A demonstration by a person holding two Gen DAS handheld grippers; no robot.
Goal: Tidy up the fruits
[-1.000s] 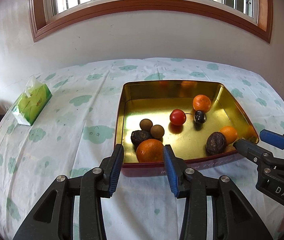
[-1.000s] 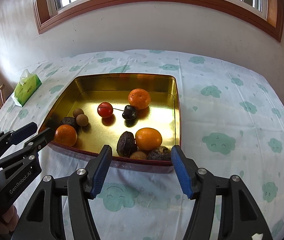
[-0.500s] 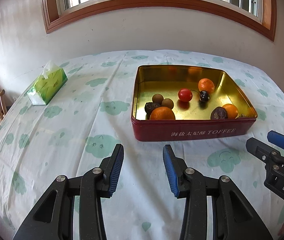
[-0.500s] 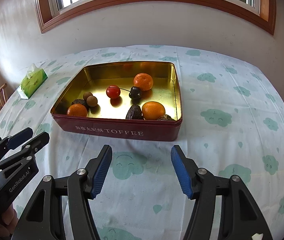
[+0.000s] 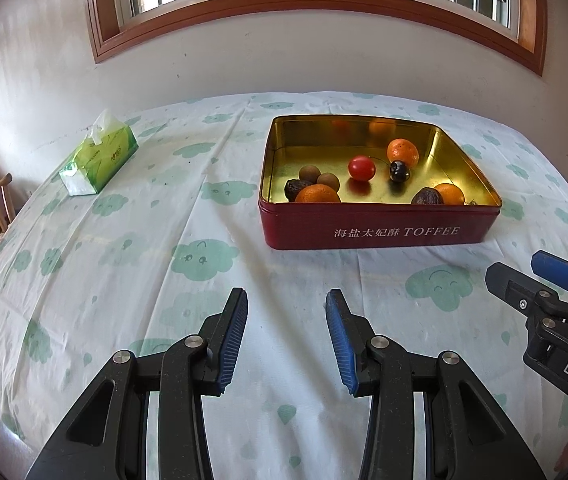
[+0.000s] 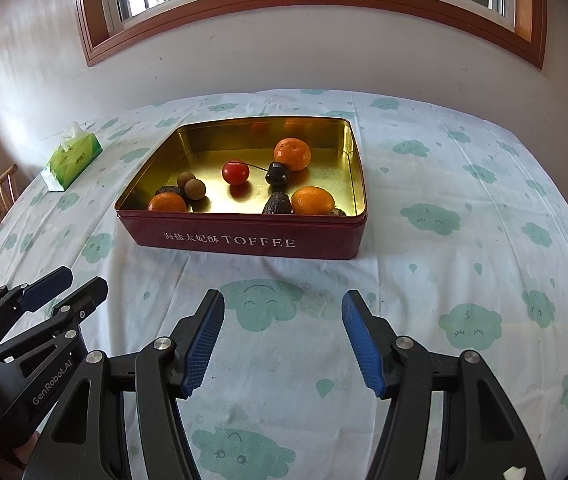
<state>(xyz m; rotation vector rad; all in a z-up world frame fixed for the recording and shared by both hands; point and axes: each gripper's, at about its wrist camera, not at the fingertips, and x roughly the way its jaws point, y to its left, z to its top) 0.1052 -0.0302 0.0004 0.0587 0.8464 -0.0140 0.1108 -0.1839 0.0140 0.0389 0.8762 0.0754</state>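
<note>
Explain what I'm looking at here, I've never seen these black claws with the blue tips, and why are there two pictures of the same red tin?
Those claws are two hand-held grippers; a person carries one in each hand. Each has a camera looking along its fingers, so you get two views of one table. The left gripper fills the bottom of its own picture, with the right one at the edge; the right gripper fills the other. Both stand open and hold nothing. On the cloud-print tablecloth sits a red toffee tin with fruit inside: three oranges, a red cherry tomato, a dark cherry, small brown round fruits and dark wrinkled ones. A green tissue pack lies at the left.
</note>
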